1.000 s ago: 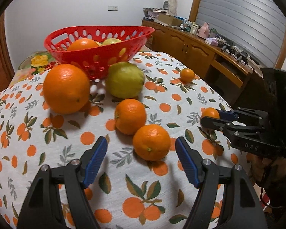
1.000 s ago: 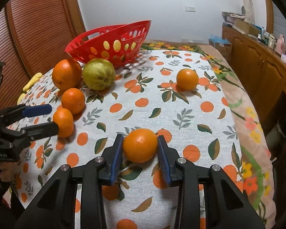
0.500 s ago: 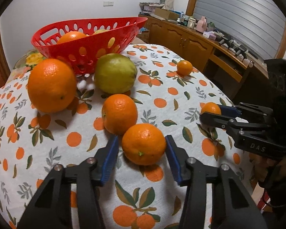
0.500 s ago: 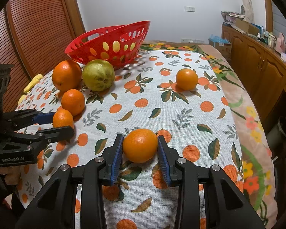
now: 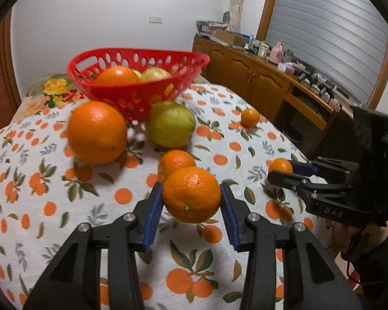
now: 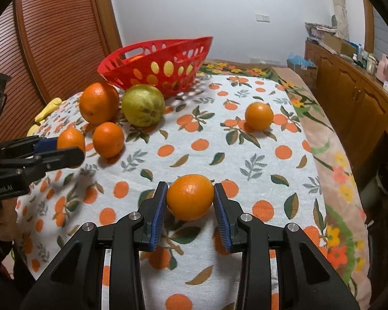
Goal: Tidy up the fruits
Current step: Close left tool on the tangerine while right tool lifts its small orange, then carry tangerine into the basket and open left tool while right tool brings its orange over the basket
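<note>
Left tongs (image 5: 191, 201) around stem-down orange (image 5: 192, 194)

loose oranges (image 5: 97, 132) beside red basket (image 5: 132, 95).

The right gripper (image 6: 190, 215) clamps an orange (image 6: 190, 196) on the tablecloth (image 6: 245, 155). A red basket (image 6: 157, 66) stands behind a green fruit (image 6: 143, 105).
</note>
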### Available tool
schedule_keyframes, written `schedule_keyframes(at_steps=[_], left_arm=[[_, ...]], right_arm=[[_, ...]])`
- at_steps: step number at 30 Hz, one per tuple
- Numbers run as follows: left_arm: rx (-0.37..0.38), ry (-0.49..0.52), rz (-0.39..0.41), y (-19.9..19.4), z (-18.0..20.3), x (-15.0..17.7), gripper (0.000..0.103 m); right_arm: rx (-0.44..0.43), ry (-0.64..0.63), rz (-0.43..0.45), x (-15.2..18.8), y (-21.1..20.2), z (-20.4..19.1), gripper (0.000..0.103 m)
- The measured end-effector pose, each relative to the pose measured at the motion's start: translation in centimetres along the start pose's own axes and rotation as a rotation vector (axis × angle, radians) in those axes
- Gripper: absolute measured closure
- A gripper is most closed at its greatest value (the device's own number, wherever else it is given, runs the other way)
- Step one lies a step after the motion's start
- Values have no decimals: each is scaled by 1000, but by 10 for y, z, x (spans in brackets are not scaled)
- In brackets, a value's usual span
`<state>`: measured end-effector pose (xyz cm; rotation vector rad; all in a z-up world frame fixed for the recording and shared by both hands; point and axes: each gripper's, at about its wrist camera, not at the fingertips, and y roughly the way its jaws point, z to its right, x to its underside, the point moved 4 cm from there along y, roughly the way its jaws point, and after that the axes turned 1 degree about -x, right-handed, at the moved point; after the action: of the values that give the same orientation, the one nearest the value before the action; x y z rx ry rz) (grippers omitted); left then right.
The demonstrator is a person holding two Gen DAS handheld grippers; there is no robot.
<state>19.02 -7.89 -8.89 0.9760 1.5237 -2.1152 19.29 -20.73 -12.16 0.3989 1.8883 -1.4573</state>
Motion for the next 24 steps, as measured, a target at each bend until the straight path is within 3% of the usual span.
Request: schedule_keyframes(at_steps=[24], left_arm=[[-40, -28, 120, -50, -26, -24, 61]], right_arm=[[-76, -100, 116, -64, -24, -52, 68]])
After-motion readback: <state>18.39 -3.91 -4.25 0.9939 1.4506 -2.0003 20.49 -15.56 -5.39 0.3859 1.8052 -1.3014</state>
